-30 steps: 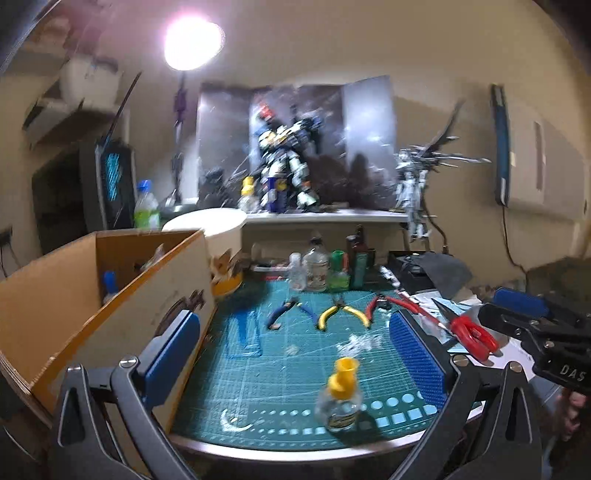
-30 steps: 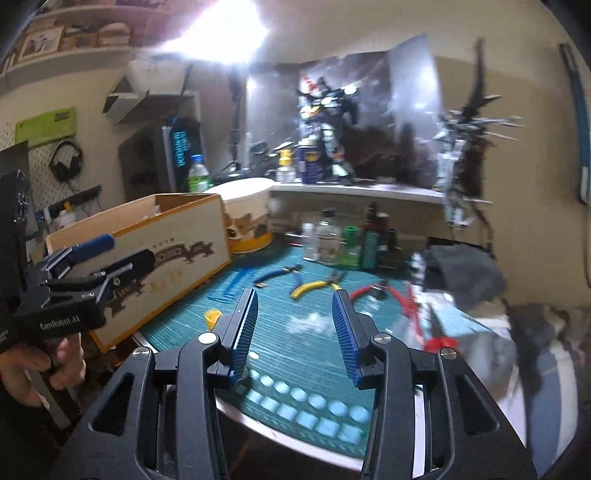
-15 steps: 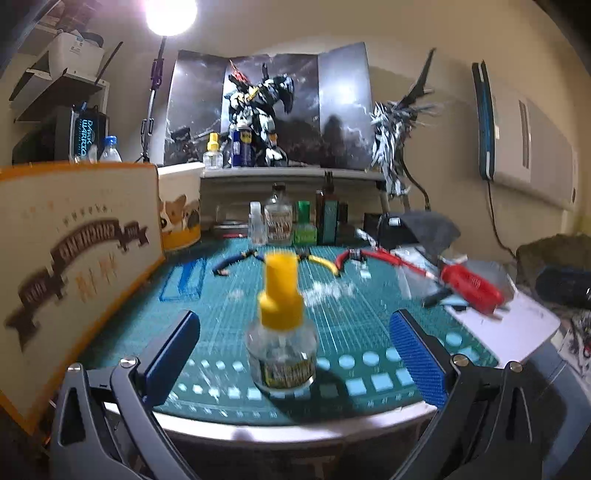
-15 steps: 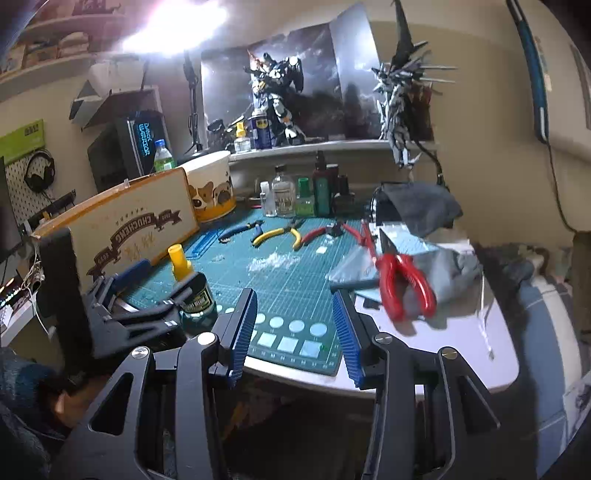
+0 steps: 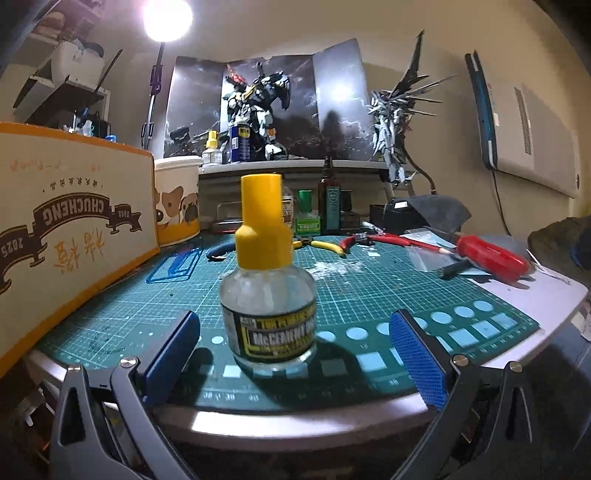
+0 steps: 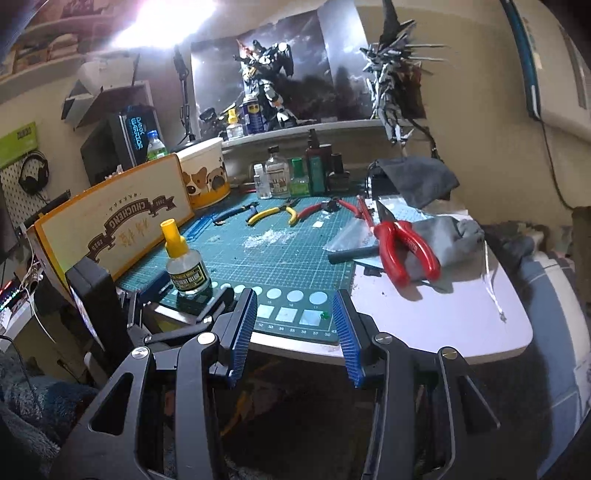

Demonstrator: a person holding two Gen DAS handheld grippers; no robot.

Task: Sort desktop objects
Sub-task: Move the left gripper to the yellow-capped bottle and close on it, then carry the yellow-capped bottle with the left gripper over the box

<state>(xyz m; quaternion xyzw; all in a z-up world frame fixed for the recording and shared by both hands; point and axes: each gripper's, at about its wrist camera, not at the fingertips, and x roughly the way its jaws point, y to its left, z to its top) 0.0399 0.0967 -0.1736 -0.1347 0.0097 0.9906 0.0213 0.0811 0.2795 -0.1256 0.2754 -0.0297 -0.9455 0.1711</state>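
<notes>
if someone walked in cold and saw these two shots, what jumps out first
The clear glue bottle with the yellow cap stands upright near the front edge of the green cutting mat, between the open left gripper's blue pads, untouched. Behind it, a robot model poses on the shelf, and red pliers lie at the mat's right.

Beige walls enclose a dim hobby corner lit by one glaring lamp on a thin stand at the upper left. A white shelf runs along the back wall, with a folded dark storm-sky backdrop panel propped behind it. A white wall-mounted air conditioner hangs on the right wall, a cable dropping beneath it. At the left, a wall bracket shelf carries a white box, and a white pegboard holds black headphones. The white desk has a rounded edge.
</notes>
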